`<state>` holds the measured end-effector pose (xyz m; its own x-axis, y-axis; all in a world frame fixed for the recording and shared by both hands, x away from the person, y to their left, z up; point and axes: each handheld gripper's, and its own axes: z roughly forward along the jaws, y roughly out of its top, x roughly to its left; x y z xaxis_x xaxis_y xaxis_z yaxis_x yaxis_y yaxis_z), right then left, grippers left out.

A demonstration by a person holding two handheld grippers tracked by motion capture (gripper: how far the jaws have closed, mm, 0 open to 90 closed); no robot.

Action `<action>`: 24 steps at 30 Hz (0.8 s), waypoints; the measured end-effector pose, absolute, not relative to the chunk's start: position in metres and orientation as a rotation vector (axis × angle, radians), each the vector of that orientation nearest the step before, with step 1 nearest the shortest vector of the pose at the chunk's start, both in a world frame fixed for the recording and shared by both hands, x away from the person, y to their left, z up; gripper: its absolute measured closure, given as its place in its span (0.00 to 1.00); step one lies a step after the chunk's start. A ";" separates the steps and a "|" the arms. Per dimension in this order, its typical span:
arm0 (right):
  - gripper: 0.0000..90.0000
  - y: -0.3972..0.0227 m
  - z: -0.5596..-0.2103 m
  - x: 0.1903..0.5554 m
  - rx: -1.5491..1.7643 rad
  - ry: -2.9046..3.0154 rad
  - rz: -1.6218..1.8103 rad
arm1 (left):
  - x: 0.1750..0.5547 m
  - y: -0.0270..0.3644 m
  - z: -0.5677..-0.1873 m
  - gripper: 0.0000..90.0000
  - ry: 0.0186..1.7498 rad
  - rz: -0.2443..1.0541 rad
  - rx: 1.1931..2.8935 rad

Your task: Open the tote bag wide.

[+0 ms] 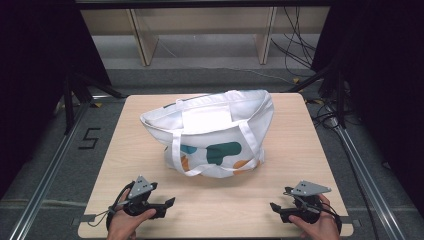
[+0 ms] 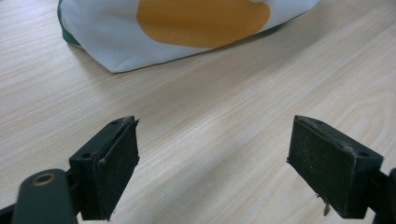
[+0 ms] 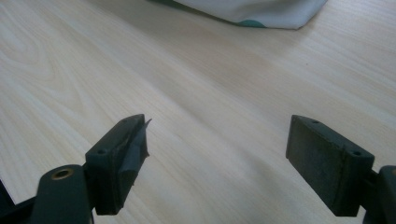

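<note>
Bag (image 1: 215, 132): one white tote with teal and orange blobs printed on its front, sitting in the middle of the frame on the tabletop (image 1: 125, 165) in the high view, mouth slumped open and its two white straps hanging down the near face. Nearest, at the lower edge of that view, one left gripper (image 1: 167, 204) at lower left and one right gripper (image 1: 276, 208) at lower right rest low over the wood, each held in a hand, well apart from the bag and from each other, angled inward toward it. Both have their jaws spread wide with nothing between them; the gripper views show bare wood between the pads. This reads as a ready stance, flanking the bag so either side can be reached. Farther off, the upper frame holds a pale wooden shelf frame (image 1: 145, 40) on the floor and loose cables (image 1: 295, 50) at upper right.
</note>
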<state>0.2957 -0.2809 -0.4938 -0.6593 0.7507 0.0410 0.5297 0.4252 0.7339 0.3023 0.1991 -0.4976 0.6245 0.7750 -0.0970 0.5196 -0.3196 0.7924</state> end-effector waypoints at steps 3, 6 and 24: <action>0.24 -0.281 -0.494 0.296 1.113 2.387 1.065 | 0.302 0.197 -0.498 0.17 1.014 0.374 1.985; 0.24 -0.280 -0.494 0.296 1.113 2.385 1.065 | 0.301 0.198 -0.497 0.17 1.016 0.381 1.999; 0.21 -0.278 -0.495 0.295 1.135 2.392 1.061 | 0.302 0.199 -0.498 0.17 1.006 0.380 2.016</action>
<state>0.2946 -0.2780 -0.4948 -0.6484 0.7596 0.0503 0.5471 0.4190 0.7246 0.3021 0.1988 -0.4979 0.6333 0.7687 -0.0900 0.5173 -0.3339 0.7880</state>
